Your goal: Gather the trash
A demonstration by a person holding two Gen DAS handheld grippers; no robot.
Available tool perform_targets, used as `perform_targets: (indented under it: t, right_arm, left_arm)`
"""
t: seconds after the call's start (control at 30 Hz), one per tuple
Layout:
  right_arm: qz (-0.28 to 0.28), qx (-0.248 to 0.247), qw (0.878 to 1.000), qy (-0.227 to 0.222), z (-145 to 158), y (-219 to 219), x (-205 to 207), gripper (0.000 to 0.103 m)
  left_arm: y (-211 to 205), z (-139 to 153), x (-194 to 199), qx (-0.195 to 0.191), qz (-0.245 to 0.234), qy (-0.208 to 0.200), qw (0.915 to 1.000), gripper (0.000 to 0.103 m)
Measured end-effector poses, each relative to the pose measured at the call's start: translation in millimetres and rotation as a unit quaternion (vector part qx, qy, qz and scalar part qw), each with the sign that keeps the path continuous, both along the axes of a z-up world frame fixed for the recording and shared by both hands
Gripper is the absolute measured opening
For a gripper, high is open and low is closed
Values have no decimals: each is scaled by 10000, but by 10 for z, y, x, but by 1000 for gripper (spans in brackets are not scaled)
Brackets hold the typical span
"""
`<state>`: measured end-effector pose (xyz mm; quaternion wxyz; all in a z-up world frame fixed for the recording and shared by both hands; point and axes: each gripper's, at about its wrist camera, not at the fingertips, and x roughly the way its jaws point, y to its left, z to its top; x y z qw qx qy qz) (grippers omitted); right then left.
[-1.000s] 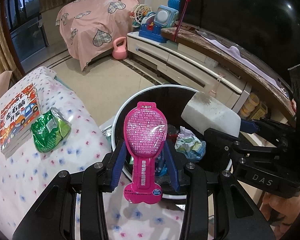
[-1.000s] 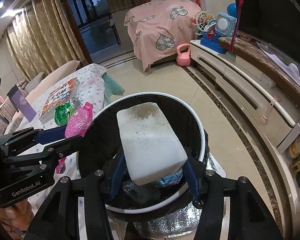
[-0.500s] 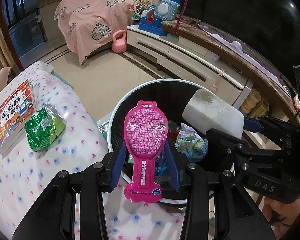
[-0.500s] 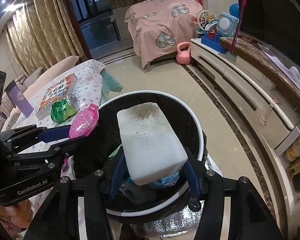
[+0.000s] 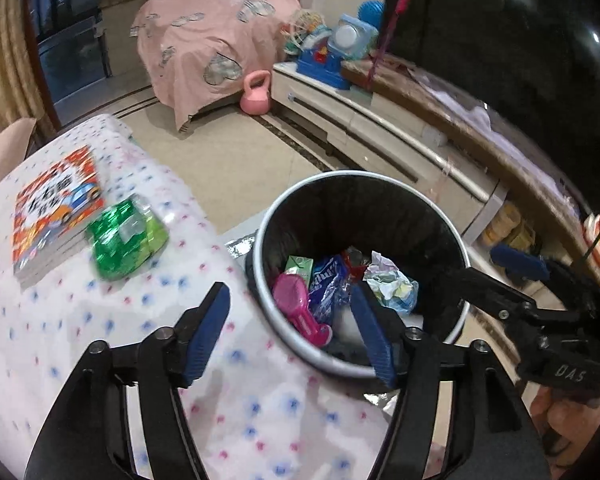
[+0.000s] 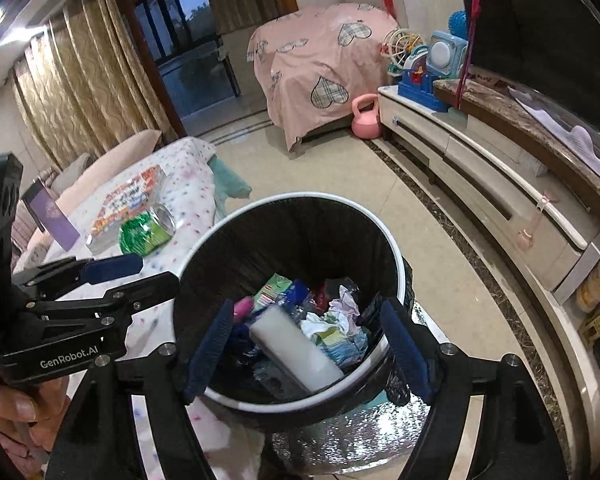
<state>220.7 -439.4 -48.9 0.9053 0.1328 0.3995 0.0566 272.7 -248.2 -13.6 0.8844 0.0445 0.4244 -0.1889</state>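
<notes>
A round black bin point(image 5: 380, 184) with a white rim point(image 6: 396, 264) stands beside the cloth-covered table. My left gripper point(image 5: 288, 332) is open and empty over the bin's near rim. The pink package point(image 5: 300, 304) lies inside the bin among wrappers and crumpled paper. My right gripper point(image 6: 308, 340) is open and empty above the bin. The white foam block point(image 6: 296, 348) lies in the bin below it. A crushed green can point(image 5: 124, 236) lies on the table, left of the bin, and shows in the right wrist view point(image 6: 146, 234).
A colourful book point(image 5: 56, 204) lies on the dotted tablecloth point(image 5: 100, 320) next to the can. A long TV cabinet point(image 6: 480, 184) runs along the right. A pink kettlebell point(image 5: 256, 94) and a pink-covered chair point(image 6: 320, 64) stand at the back.
Both grippers opened. The pink package dropped from the left gripper and the white foam block from the right, and both now lie in the bin.
</notes>
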Motion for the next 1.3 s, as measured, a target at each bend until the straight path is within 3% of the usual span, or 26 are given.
perform_targets:
  t: [0.13, 0.3, 0.53, 0.77, 0.83, 0.93, 1.03, 1.13, 1.3]
  right_arm:
    - [-227, 299, 9991, -178, 42, 35, -228, 88]
    - [-370, 696, 9961, -395, 33, 191, -582, 94]
    - [-407, 828, 9932, -712, 122, 444, -938, 101]
    - [-460, 768, 9852, -1459, 484, 698, -1356, 102]
    - [-480, 603, 9817, -1741, 632, 778, -1473, 103]
    - [-577, 263, 9737, -2190, 832, 912, -1679, 103]
    - [-760, -34, 9657, -2484, 879, 1023, -1830, 103]
    - [-919, -206, 9612, -2594, 790, 1088, -1901, 103]
    - [-977, -359, 9618, -2531, 612, 1154, -1906, 103]
  left_arm:
    - [338, -25, -220, -477, 316, 77, 9983, 71]
    - [677, -61, -559, -779, 532, 38, 9955, 71]
    - [1101, 53, -1116, -989, 699, -441, 9917, 77]
    - [1439, 319, -1602, -1201, 816, -1054, 9838, 82]
    - [1497, 430, -1743, -1175, 882, -1346, 9799, 85]
    - [1570, 551, -1984, -1083, 1039, -1917, 9699, 102]
    - [1591, 554, -2208, -887, 1261, -2453, 9571, 103]
    - [1587, 485, -2325, -621, 1339, -2733, 9505, 103]
    - [1622, 365, -2368, -336, 1450, -2752, 9498, 103]
